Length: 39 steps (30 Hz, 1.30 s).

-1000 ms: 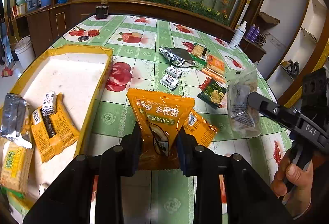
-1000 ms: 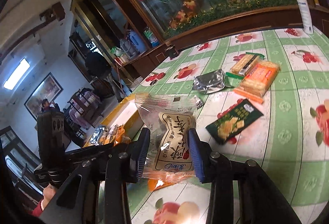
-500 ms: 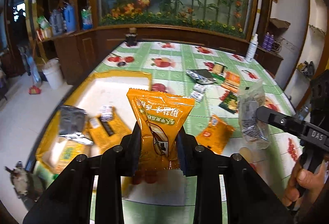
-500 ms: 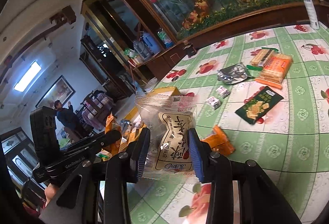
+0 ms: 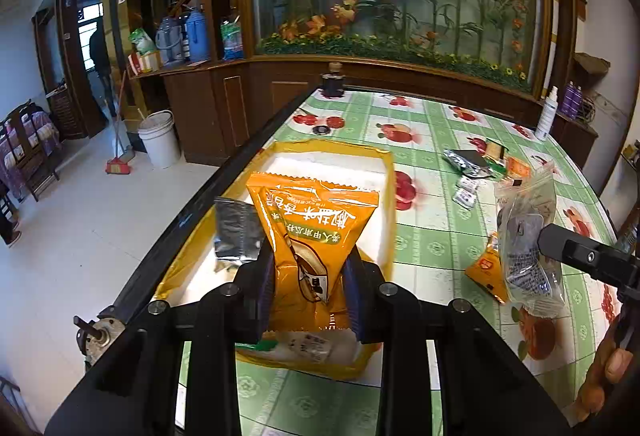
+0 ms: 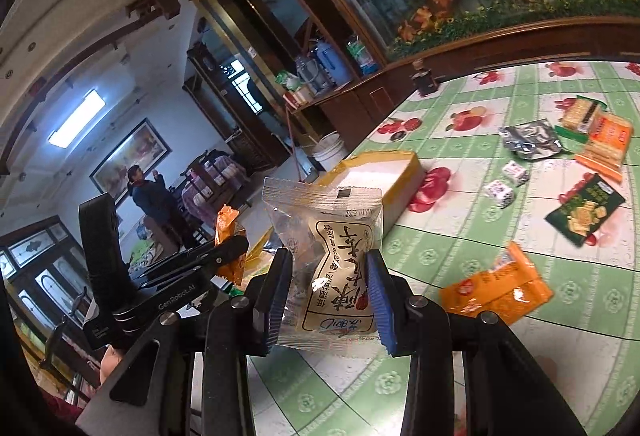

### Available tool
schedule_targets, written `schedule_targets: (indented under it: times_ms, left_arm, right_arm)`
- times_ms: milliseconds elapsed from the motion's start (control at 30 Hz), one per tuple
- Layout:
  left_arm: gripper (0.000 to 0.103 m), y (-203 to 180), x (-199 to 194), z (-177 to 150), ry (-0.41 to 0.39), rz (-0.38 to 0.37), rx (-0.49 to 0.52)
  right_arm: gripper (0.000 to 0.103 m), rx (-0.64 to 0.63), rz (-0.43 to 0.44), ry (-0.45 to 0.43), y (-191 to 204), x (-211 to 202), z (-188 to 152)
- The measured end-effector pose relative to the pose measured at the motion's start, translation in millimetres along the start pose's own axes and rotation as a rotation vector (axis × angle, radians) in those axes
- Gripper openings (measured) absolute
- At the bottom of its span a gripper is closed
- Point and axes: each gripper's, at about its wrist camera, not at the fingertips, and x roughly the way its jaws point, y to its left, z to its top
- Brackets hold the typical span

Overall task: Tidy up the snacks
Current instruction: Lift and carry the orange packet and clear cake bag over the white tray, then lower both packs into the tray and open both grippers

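My left gripper (image 5: 310, 276) is shut on an upright orange snack packet (image 5: 312, 228), held over the near end of the yellow tray (image 5: 332, 152) with its white floor. A silver packet (image 5: 236, 232) lies in the tray to the left. My right gripper (image 6: 328, 276) is shut on a clear packet with a white label (image 6: 344, 248), above the green tablecloth just right of the tray (image 6: 384, 172). In the left wrist view the right gripper (image 5: 576, 256) and its clear packet (image 5: 524, 236) hang at the right. The left gripper (image 6: 224, 252) shows at the left of the right wrist view.
Loose snacks lie on the table: an orange packet (image 6: 500, 288), a dark green one (image 6: 584, 212), a silver one (image 6: 528, 138), orange crackers (image 6: 608, 140), two small white packs (image 6: 500, 192). The table's left edge (image 5: 208, 204) drops to the floor with a white bucket (image 5: 158, 138). A person (image 6: 152, 196) stands far off.
Both grippers moved left and rose a little, each keeping its packet. The tray has come under the left gripper's orange packet, and the loose snacks have slid to the right of view.
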Motion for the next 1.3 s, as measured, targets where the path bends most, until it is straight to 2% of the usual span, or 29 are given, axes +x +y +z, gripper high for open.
schedule_targets:
  times_ms: [267,533,700,900,933,1000,1033,1100,1300]
  left_arm:
    - [0.028,24.8,7.0,-3.2,0.007,0.025,-0.047]
    - [0.028,48.5,26.8,-7.6,0.053,0.017,-0.104]
    - [0.028,50.8,36.5,-9.0,0.078,-0.023,-0.124]
    - [0.028,41.6,45.5,-11.3,0.110,-0.070,-0.114]
    - [0.028,40.9,47.2,-11.8,0.115,-0.074,-0.115]
    - [0.028,40.8,49.2,-12.5,0.121,-0.080,-0.116]
    - [0.028,41.1,49.7,-12.7,0.123,-0.082,-0.117]
    - [0.028,41.7,52.3,-13.0,0.130,-0.082,-0.121]
    - [0.031,39.1,55.8,-13.6,0.148,-0.089,-0.121]
  right_arm:
    - [0.038,-0.024,0.027,0.035,15.3,27.9,2.8]
    - [0.038,-0.019,0.062,0.071,19.0,68.1,10.6]
    - [0.038,-0.021,0.083,0.088,22.5,102.3,22.6]
    - [0.038,-0.018,0.059,0.100,18.0,138.5,35.1]
    - [0.037,-0.011,0.057,0.101,15.6,142.4,36.4]
    - [0.009,0.004,0.055,0.104,12.1,147.4,38.3]
    - [0.002,0.009,0.053,0.105,10.0,149.5,39.2]
    - [0.002,-0.006,0.016,0.115,7.9,153.3,40.3]
    - [0.006,0.021,0.025,0.108,1.1,148.4,37.8]
